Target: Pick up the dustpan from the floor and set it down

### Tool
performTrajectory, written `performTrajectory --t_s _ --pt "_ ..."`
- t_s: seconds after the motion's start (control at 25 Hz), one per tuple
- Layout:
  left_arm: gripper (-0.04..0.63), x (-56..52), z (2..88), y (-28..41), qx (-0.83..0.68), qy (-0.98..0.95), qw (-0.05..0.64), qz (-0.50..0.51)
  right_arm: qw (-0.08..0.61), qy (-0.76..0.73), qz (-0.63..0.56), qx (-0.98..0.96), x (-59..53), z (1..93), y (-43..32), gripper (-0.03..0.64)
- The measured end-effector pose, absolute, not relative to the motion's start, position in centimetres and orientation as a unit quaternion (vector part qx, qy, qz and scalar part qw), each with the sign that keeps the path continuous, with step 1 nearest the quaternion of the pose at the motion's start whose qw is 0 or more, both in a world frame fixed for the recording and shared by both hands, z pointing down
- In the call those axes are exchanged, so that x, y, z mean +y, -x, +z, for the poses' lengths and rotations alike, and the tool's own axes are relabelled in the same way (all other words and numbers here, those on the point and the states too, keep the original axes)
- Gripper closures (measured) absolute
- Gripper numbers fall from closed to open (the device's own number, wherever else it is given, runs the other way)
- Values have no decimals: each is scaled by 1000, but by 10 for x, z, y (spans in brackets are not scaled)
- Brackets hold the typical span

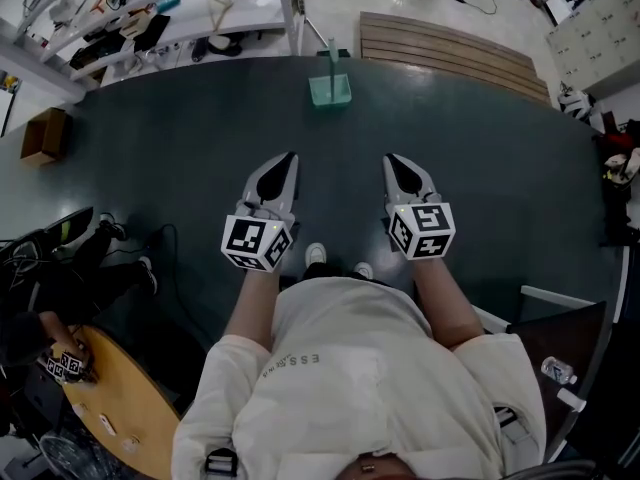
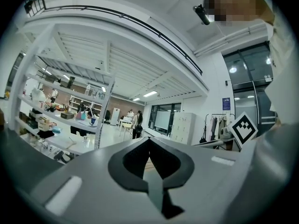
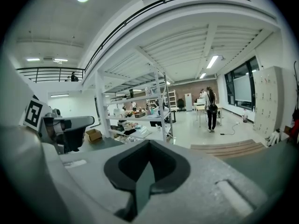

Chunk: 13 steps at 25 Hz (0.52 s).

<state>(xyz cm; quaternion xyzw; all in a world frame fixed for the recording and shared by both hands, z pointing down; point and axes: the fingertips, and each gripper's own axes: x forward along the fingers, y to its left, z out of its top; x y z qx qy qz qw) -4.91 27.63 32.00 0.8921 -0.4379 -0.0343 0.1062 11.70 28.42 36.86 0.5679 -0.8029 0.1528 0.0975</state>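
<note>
The dustpan (image 1: 330,86) is pale green with an upright handle. It stands on the dark green floor (image 1: 200,138), ahead of me in the head view. My left gripper (image 1: 289,157) and right gripper (image 1: 391,158) are held side by side above the floor, well short of the dustpan. Both point forward with their jaws meeting at a point and nothing between them. The left gripper view shows its jaws (image 2: 148,140) closed together, and the right gripper view shows the same (image 3: 149,143). The dustpan does not show in either gripper view.
A white shelving rack (image 1: 150,13) full of items stands at the back left. A slatted wooden platform (image 1: 450,48) lies behind the dustpan. A cardboard box (image 1: 45,133) sits at the left. A seated person (image 1: 70,268) and a round wooden table (image 1: 120,398) are nearby.
</note>
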Motion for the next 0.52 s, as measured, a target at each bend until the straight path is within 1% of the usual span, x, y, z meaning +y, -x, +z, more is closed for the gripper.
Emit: performTrajectory --t_s 0.24,0.52 --pt "580 280 304 44 -434 -893 107 -45 95 -566 143 -807 287 353 -122 626" --pt "580 286 308 45 -436 -892 109 -43 95 -562 140 -810 292 352 -118 626"
